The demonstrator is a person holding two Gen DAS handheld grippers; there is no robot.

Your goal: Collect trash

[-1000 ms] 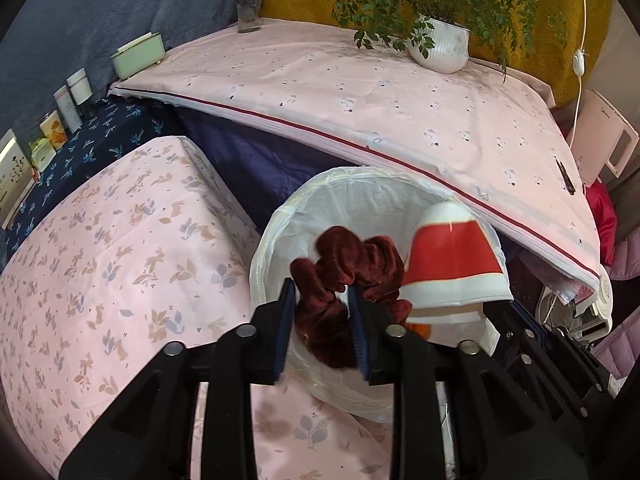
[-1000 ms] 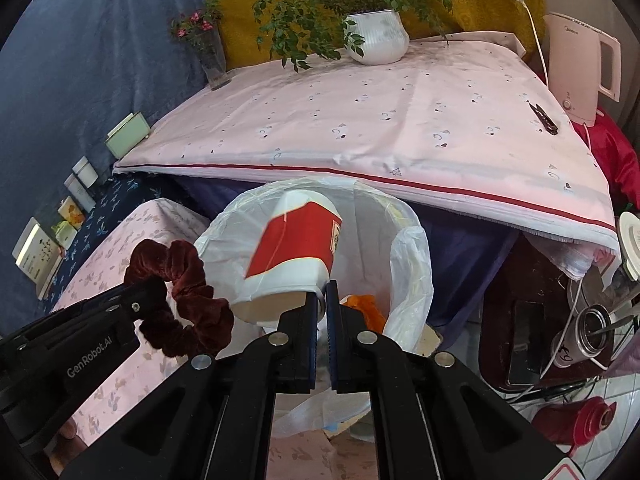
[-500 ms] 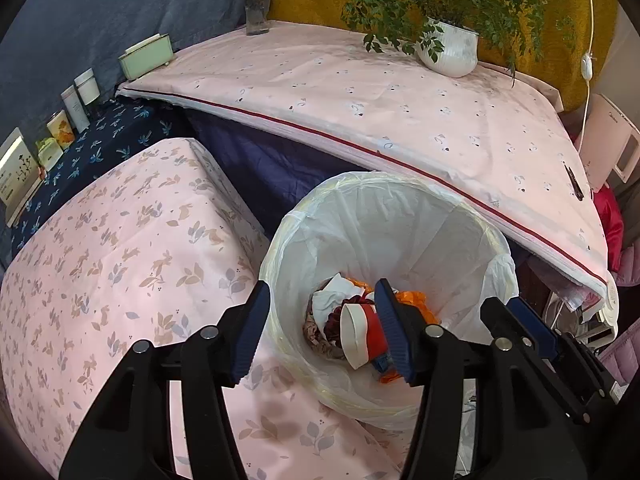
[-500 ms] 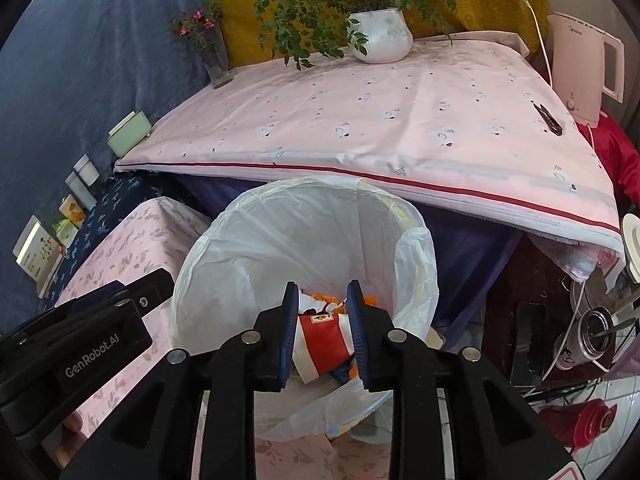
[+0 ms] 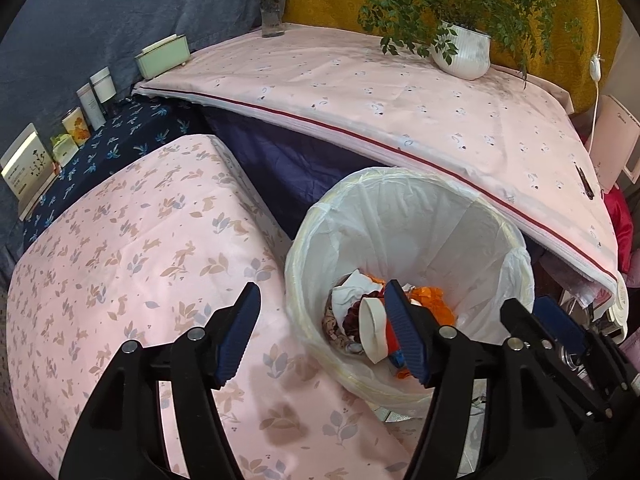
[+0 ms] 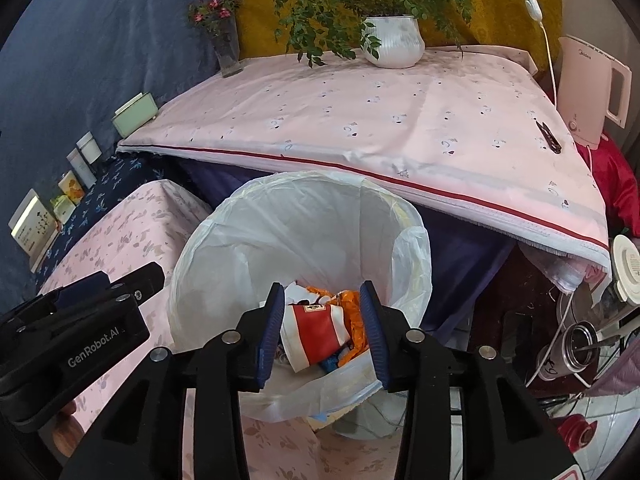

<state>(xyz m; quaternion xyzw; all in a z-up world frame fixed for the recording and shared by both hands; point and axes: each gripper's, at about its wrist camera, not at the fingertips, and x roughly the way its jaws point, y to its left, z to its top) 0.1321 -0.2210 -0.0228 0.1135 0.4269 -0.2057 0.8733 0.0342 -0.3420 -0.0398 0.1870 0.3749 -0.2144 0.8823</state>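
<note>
Tabletop [image 6: 400,128] under pale pink cloth filled the background, and the round bin lined with a white plastic bag [image 5: 400,216] stood before it. Both hand-held grippers hovered over the bin's mouth: the left hand-held gripper [image 5: 324,336] and right hand-held gripper [image 6: 322,332] had just been opening, jaws apart and empty. The red-and-white paper cup [image 6: 316,330] and dark red velvet scrunchie [image 5: 353,316] (clamped a second earlier) lay inside among orange scraps, so both counted as collected.
</note>
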